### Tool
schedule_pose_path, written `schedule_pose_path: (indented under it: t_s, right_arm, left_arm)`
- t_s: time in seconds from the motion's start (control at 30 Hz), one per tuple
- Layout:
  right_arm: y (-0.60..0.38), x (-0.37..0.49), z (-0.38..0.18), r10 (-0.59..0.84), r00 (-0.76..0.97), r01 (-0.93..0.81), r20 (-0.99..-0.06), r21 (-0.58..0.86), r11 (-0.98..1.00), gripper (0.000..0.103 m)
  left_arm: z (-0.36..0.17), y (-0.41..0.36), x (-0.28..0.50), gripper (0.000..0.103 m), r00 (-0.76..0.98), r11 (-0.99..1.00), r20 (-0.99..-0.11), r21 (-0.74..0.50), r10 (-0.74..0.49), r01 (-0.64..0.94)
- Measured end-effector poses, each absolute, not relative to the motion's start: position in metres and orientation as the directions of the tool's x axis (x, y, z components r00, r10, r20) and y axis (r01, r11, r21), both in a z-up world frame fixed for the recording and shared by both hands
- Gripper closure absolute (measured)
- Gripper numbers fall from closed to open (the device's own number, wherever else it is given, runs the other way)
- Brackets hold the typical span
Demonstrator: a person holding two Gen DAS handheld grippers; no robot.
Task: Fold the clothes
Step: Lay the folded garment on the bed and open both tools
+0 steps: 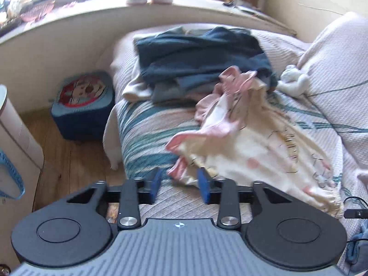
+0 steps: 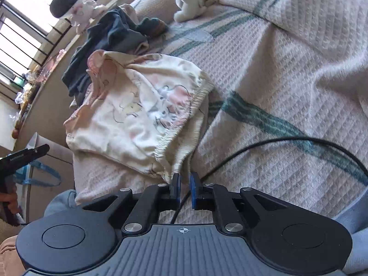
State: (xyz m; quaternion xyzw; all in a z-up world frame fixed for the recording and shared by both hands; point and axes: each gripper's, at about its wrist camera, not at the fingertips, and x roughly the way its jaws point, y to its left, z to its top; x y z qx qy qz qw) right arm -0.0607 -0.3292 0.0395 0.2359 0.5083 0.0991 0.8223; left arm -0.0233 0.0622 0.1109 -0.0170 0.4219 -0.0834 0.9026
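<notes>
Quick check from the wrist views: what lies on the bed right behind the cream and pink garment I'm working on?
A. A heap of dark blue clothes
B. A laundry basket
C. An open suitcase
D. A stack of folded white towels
A: in the left wrist view a heap of dark blue clothes lies on the bed just beyond the cream and pink garment.

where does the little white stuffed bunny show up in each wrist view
Left wrist: the white stuffed bunny lies right of centre in the upper half, on the bed just right of the dark blue clothes pile.
Right wrist: the bunny sits at the top edge, slightly right of centre, right of the same pile.
Shared landmark: the cream and pink printed garment, nearer the camera than the bunny in both views.
</notes>
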Motion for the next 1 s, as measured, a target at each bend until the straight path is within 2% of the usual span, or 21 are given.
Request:
schedule_pose_path:
  t_s: [0.03,0.1,0.33,0.37,0.43,0.5,0.63,0.8,1.0]
  right_arm:
    - [-0.33,-0.059,0.04,0.405,0.467,0.074,-0.786,0.491,0.868,0.089]
    - [-0.331,-0.056,0.041,0.409,0.474,0.068,-0.78,0.495,0.866,0.088]
    - [-0.334,-0.057,0.031,0.461,0.489,0.098,-0.74,0.572,0.814,0.087]
    - [-0.334,-0.057,0.032,0.472,0.491,0.096,-0.732,0.584,0.806,0.087]
    - [-0.331,-0.056,0.035,0.474,0.497,0.077,-0.727,0.581,0.81,0.077]
    - [-0.328,-0.055,0.036,0.472,0.5,0.06,-0.727,0.572,0.818,0.071]
    - [-0.328,-0.052,0.033,0.462,0.502,0.064,-0.731,0.564,0.823,0.071]
    - [-0.334,-0.048,0.038,0.453,0.533,0.064,-0.715,0.567,0.821,0.071]
    - [-0.357,-0.045,0.046,0.398,0.584,0.115,-0.707,0.558,0.822,0.065]
  left_arm:
    - [0.114,0.056,-0.025,0.047,0.633,0.983,-0.754,-0.097,-0.175,0.156]
    - [0.118,0.04,-0.029,0.033,0.626,0.976,-0.756,-0.074,-0.189,0.205]
    - [0.114,-0.002,-0.039,0.024,0.558,0.939,-0.79,-0.063,-0.254,0.339]
    - [0.112,-0.008,-0.039,0.024,0.543,0.93,-0.797,-0.062,-0.264,0.362]
    - [0.111,-0.02,-0.042,0.022,0.534,0.916,-0.799,-0.05,-0.276,0.398]
    - [0.111,-0.032,-0.045,0.02,0.529,0.901,-0.797,-0.041,-0.291,0.432]
    - [0.104,-0.051,-0.052,0.019,0.499,0.872,-0.807,-0.038,-0.315,0.489]
    - [0.091,-0.074,-0.069,0.02,0.477,0.81,-0.822,0.031,-0.312,0.585]
    - [0.081,-0.112,-0.086,0.02,0.433,0.677,-0.806,0.056,-0.403,0.734]
